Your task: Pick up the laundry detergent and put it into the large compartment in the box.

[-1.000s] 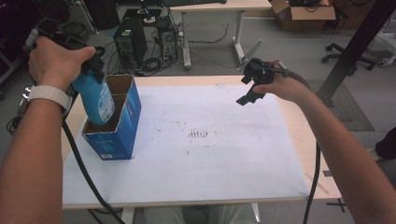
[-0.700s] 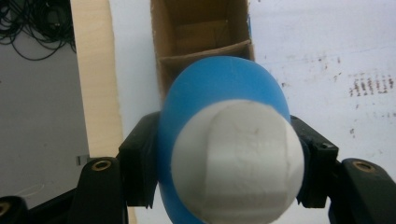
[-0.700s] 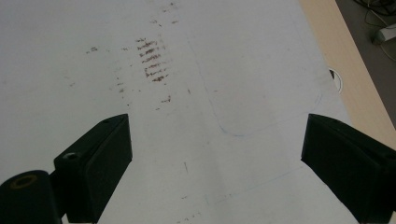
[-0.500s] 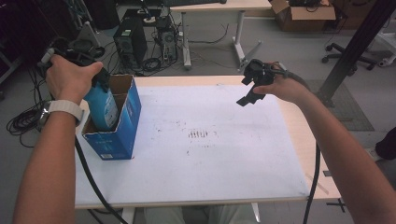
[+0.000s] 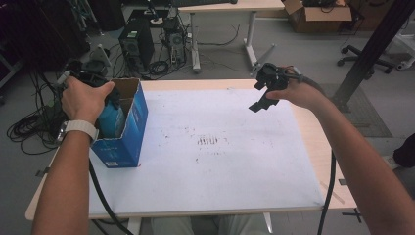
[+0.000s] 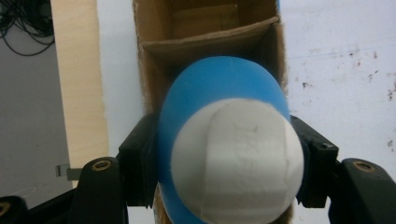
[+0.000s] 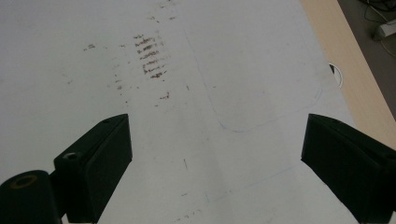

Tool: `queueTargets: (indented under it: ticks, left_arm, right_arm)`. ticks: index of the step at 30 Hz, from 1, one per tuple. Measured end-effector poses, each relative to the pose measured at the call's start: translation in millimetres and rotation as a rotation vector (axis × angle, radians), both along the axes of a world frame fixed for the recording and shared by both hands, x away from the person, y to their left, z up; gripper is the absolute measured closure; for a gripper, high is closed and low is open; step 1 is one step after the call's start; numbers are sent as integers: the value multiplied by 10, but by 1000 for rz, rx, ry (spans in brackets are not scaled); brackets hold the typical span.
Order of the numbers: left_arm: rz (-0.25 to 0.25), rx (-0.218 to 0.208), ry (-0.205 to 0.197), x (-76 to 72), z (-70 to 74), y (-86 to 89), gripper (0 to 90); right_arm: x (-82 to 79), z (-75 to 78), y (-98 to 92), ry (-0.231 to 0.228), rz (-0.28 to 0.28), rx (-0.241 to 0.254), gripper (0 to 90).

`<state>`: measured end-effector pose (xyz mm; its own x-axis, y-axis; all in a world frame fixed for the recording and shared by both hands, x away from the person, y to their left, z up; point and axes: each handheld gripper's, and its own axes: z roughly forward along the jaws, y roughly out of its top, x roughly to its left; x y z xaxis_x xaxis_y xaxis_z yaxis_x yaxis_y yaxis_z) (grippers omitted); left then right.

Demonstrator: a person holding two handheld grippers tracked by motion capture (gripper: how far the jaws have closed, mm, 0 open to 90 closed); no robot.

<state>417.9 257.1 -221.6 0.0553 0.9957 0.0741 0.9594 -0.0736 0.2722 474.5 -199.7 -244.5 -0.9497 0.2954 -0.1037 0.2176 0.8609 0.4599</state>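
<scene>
Tongs (image 6: 229, 154) tight on blue bottle (image 6: 224, 93), in box (image 6: 205, 32).

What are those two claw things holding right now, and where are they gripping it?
The left gripper clamps a blue bottle with a white cap by its sides, just below the cap, over the cardboard box. The right gripper is open and holds nothing.
</scene>
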Motion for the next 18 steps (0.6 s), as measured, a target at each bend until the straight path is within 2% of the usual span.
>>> queueTargets:
  ticks: [7,18]
  left_arm:
    - [1,4,15,-1,-169,16,375]
    - [0,2,34,17,-349,-1,375]
  right_arm:
    - [3,-5,-11,1,-5,-2,84]
    - [3,-23,-7,4,-3,-1,84]
